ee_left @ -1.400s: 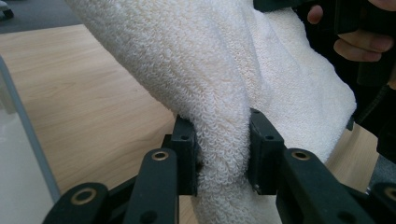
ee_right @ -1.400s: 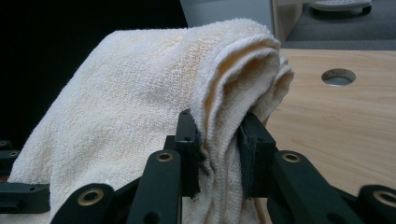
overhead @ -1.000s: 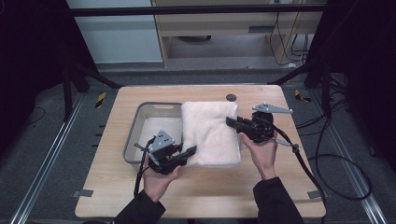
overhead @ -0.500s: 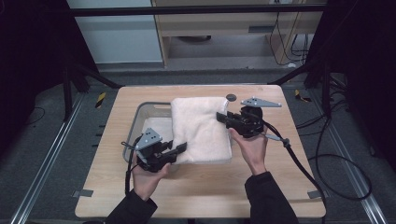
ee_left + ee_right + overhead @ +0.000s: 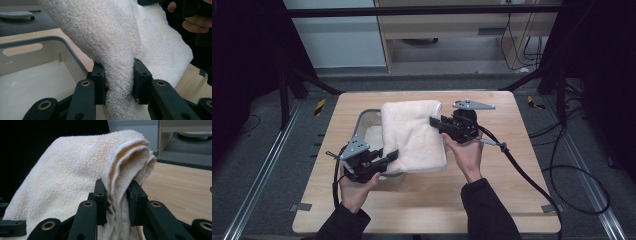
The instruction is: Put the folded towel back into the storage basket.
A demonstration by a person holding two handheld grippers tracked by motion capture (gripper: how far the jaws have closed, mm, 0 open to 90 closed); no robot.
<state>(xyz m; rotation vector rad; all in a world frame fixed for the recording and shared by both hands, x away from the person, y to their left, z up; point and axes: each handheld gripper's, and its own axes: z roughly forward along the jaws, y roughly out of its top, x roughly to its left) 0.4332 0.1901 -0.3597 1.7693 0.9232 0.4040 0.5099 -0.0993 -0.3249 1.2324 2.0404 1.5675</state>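
A folded cream towel hangs between my two grippers above the table, partly over a grey bin. My left gripper is shut on the towel's near left edge; in the left gripper view its pads pinch a thick fold of towel, with the bin's rim to the left. At the towel's right edge, my right gripper is also shut on it. The right gripper view has several layers of towel squeezed between the pads.
The wooden table carries the bin at its left middle. A black cable trails from the right gripper across the table's right side. Metal frame rails and a shelf unit stand beyond the far edge.
Both grippers have carried the towel leftward, so it now hangs partly over the bin. Their grips on it have not changed.
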